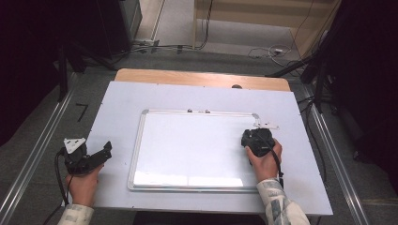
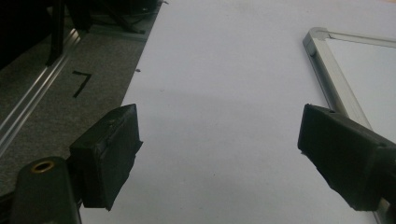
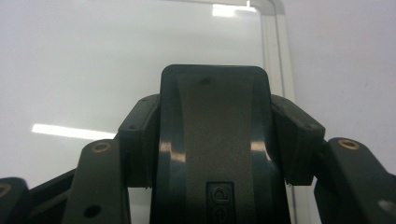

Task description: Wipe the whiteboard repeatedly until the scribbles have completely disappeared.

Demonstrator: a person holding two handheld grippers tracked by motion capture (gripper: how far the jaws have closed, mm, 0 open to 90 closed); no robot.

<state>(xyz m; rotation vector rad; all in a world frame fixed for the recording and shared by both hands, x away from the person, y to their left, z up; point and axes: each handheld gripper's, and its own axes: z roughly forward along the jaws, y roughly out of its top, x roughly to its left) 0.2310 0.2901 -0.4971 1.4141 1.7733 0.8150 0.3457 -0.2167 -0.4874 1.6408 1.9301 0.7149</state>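
High view: a whiteboard (image 1: 187,150) is seen lying flat at the centre of the frame on the white table (image 1: 112,108). At the board's right edge, right of centre, the right gripper (image 1: 256,140) is held over its surface. In the right gripper view its jaws are seen clamped on a dark eraser (image 3: 215,140) set against the board. At the lower left of the high view the left gripper (image 1: 107,151) is held over the table, just beside the board's frame, its jaws spread wide with nothing between them.
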